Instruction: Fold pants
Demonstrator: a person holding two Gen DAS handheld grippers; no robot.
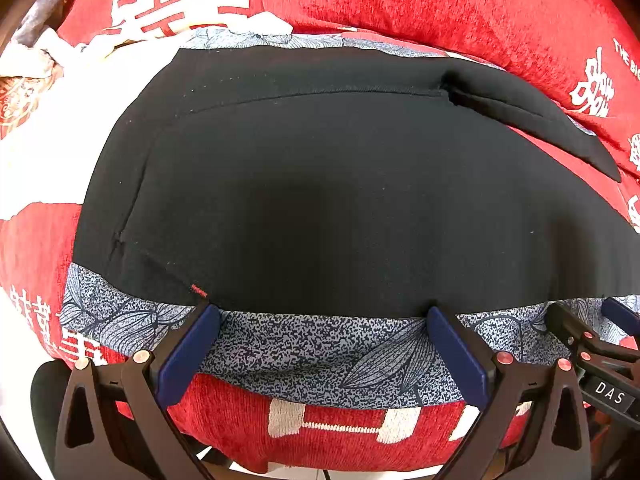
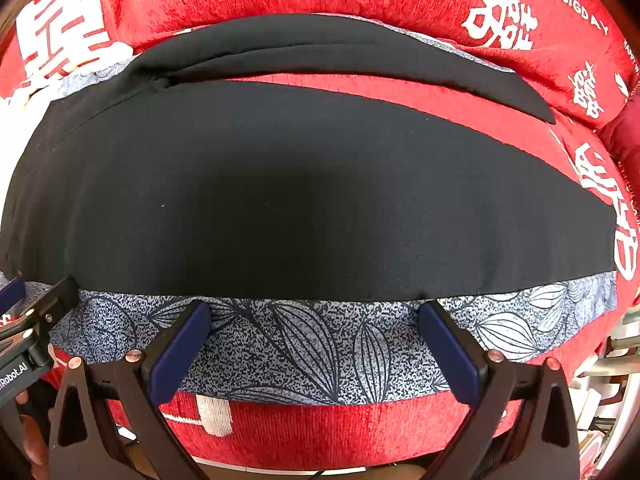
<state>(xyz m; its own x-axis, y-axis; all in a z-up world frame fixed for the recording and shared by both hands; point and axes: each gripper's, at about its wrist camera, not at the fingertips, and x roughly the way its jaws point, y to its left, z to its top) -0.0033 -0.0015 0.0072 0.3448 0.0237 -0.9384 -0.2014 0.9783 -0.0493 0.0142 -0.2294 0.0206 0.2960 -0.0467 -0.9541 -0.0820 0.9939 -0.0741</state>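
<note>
A red blanket (image 1: 440,12) with white characters is spread underneath, and a grey leaf-patterned cloth (image 1: 320,356) is laid on it. Black pants (image 1: 320,200) are laid flat on that cloth. The left gripper (image 1: 324,312) and right gripper (image 2: 316,312) are held spread wide at the pants' near edge, nothing pinched.

pants (image 1: 340,184) cut off at right edge, far leg (image 2: 360,52) end perhaps tucked under
</note>
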